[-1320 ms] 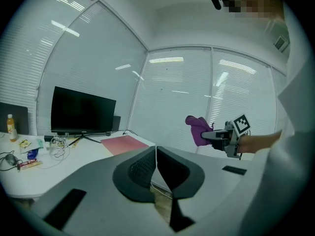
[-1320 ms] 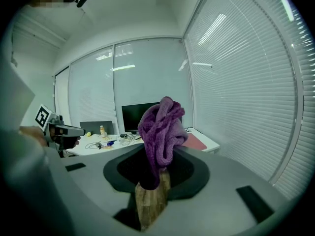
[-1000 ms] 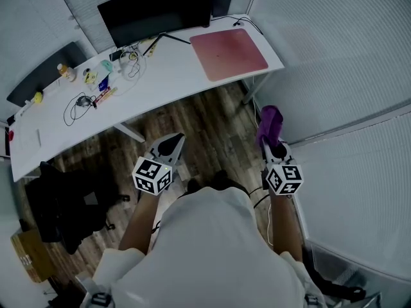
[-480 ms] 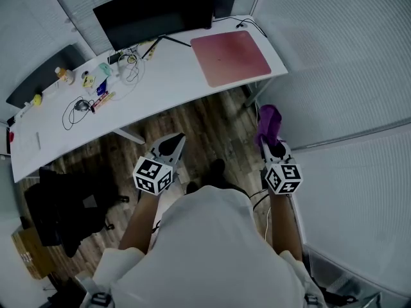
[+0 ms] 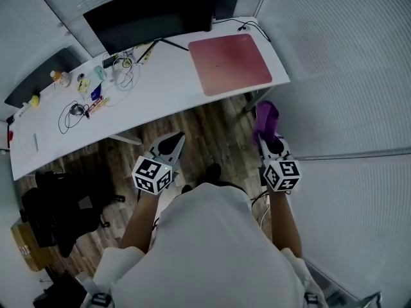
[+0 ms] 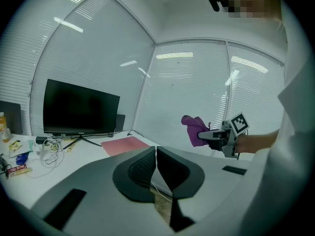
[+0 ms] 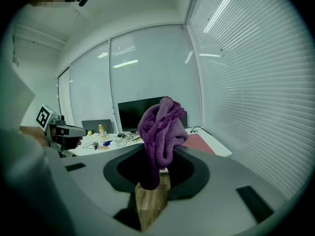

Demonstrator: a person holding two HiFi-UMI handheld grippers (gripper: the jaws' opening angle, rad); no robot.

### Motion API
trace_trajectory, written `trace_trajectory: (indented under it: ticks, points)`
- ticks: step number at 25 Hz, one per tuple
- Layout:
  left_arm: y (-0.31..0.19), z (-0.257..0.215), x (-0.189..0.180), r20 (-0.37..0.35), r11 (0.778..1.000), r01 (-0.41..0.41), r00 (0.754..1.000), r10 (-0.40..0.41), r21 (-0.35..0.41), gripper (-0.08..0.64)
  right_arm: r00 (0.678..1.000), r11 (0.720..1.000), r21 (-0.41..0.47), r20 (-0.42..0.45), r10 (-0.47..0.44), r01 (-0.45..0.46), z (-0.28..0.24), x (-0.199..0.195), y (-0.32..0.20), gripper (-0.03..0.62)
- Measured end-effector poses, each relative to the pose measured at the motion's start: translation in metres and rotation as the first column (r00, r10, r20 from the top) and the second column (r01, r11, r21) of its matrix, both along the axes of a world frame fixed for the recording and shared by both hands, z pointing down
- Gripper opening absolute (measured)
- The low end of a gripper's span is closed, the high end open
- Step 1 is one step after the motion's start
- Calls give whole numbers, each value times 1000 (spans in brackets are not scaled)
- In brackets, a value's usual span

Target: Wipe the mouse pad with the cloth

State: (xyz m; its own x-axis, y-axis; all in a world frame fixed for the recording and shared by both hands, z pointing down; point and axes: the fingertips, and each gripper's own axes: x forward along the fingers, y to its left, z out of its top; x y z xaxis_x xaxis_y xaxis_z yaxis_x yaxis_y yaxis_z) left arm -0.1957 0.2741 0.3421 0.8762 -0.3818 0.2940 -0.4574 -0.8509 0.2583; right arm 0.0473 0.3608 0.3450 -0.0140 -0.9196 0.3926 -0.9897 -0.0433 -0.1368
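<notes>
A pink mouse pad [image 5: 230, 55] lies at the right end of the white desk [image 5: 160, 85]; it also shows far off as the mouse pad [image 6: 125, 144] in the left gripper view and the mouse pad [image 7: 201, 142] in the right gripper view. My right gripper [image 5: 269, 141] is shut on a bunched purple cloth [image 5: 266, 119], held over the wooden floor short of the desk; the cloth [image 7: 161, 132] fills the jaws. My left gripper [image 5: 171, 145] is shut and empty, its jaws pressed together, its tip [image 6: 156, 151] aimed at the desk.
A black monitor [image 5: 151, 13] stands at the back of the desk. Cables [image 5: 77, 111], a small bottle [image 5: 60, 77] and several small items lie on the desk's left half. A dark chair [image 5: 61, 207] stands at lower left. Blinds and glass walls close in the right side.
The desk and mouse pad have shifted slightly in the head view as the person steps closer. Both grippers keep their pose, the right still holding the cloth.
</notes>
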Motion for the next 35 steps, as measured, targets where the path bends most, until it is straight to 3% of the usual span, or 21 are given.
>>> trace_trajectory:
  ticks: [18,35]
  points:
    - [-47,13,92,55,997,83,995,-83,-3,23,992,994,-35,74,-104,107,35,93,-68,121]
    - [-108,27,110,63,994,112,992,-110,-17,24,983,982,-106,117,-144,157,66,104,-135,121]
